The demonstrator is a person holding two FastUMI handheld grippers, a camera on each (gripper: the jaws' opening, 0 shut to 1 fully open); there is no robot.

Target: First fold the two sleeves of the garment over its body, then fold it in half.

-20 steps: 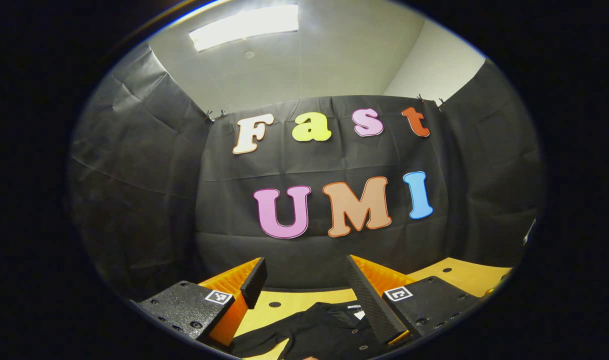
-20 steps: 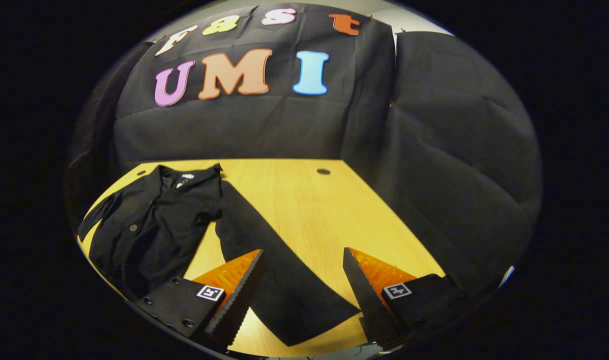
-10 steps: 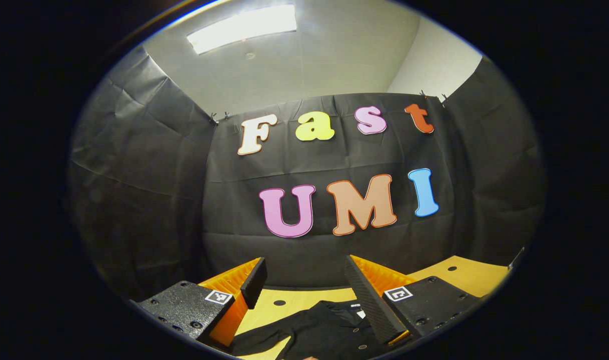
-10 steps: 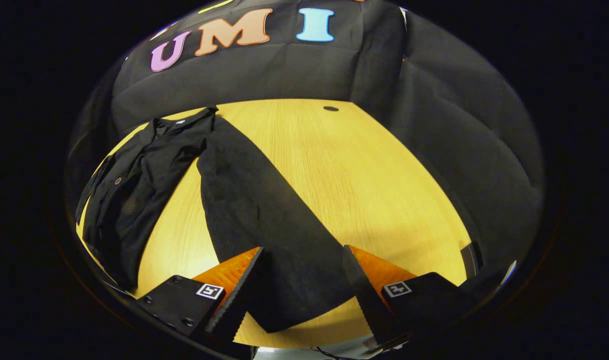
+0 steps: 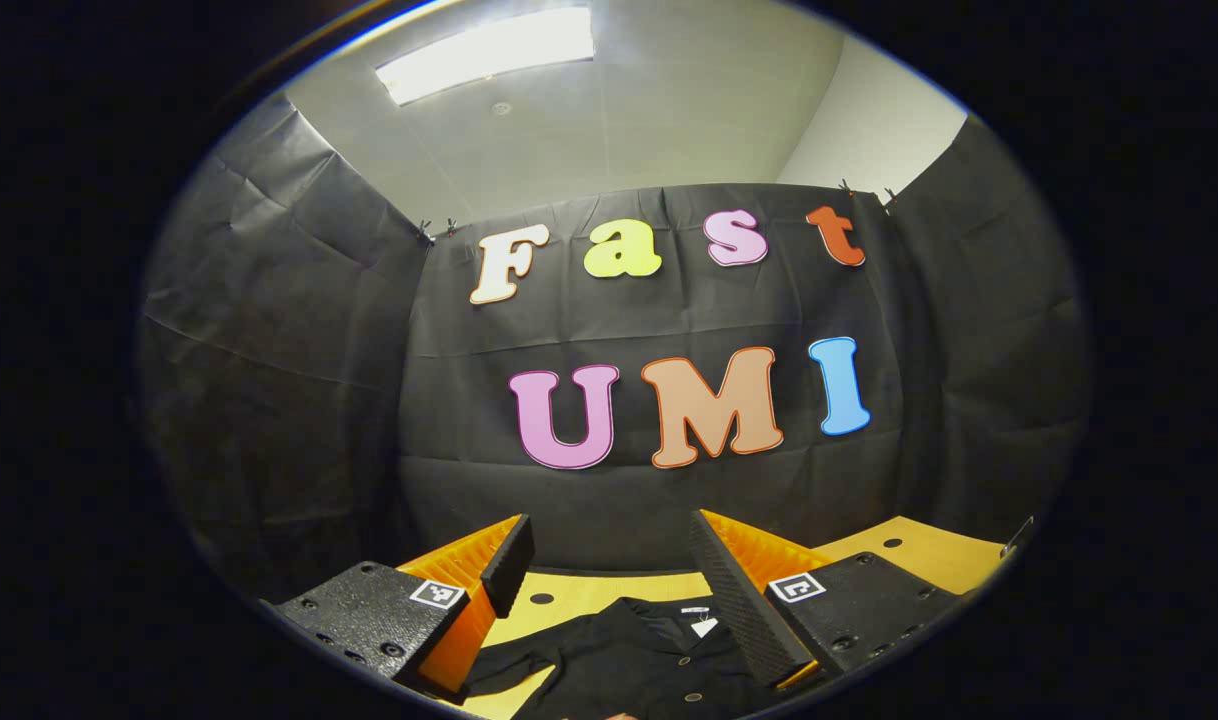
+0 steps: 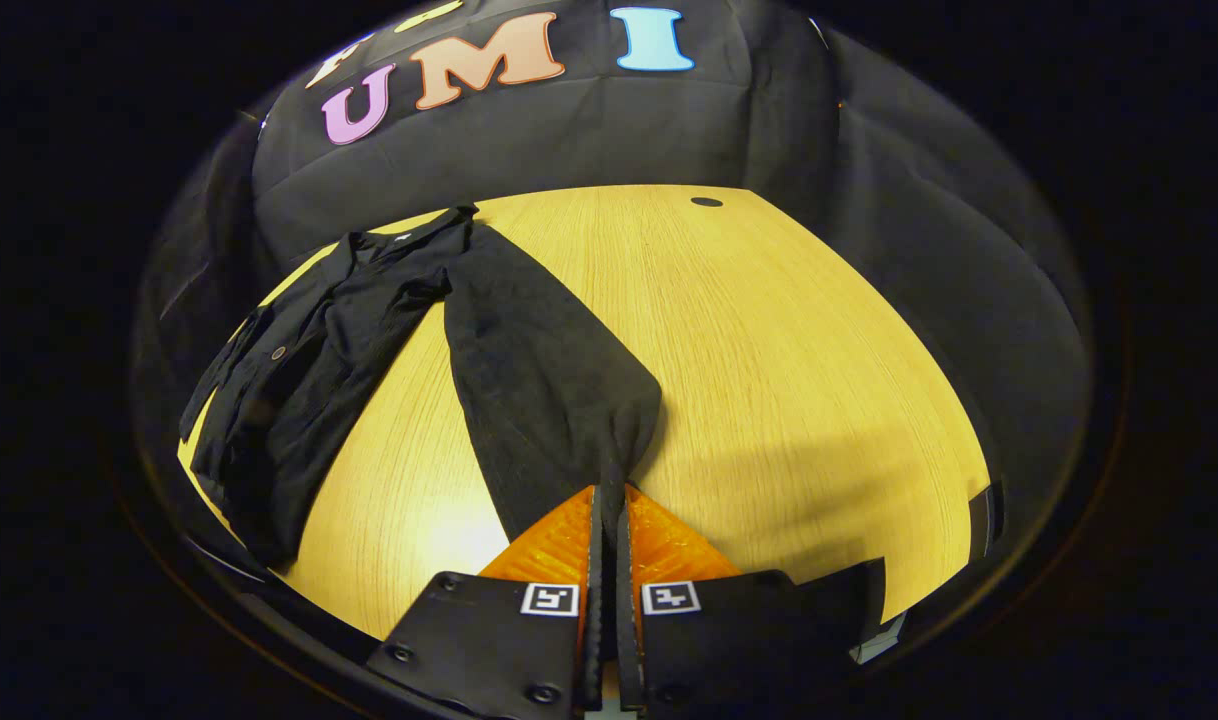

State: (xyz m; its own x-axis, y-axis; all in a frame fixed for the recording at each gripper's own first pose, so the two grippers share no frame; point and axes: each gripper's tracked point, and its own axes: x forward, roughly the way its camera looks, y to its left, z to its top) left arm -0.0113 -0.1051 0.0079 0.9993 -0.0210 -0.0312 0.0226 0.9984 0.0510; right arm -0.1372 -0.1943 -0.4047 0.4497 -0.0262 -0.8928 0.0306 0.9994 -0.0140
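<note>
Clamping the sleeve (image 6: 549, 390) end at 6 o'clock, your right gripper (image 6: 606, 500) held jaws together; your left gripper (image 5: 609, 560) hung with jaws apart above the garment (image 5: 639, 660).

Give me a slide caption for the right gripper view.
Right hand-held gripper shut on the black garment's long sleeve, spread across the yellow wooden table.

Each claw (image 6: 606, 500) has orange ribbed fingers, black screwed mounts and square black-and-white markers.
</note>
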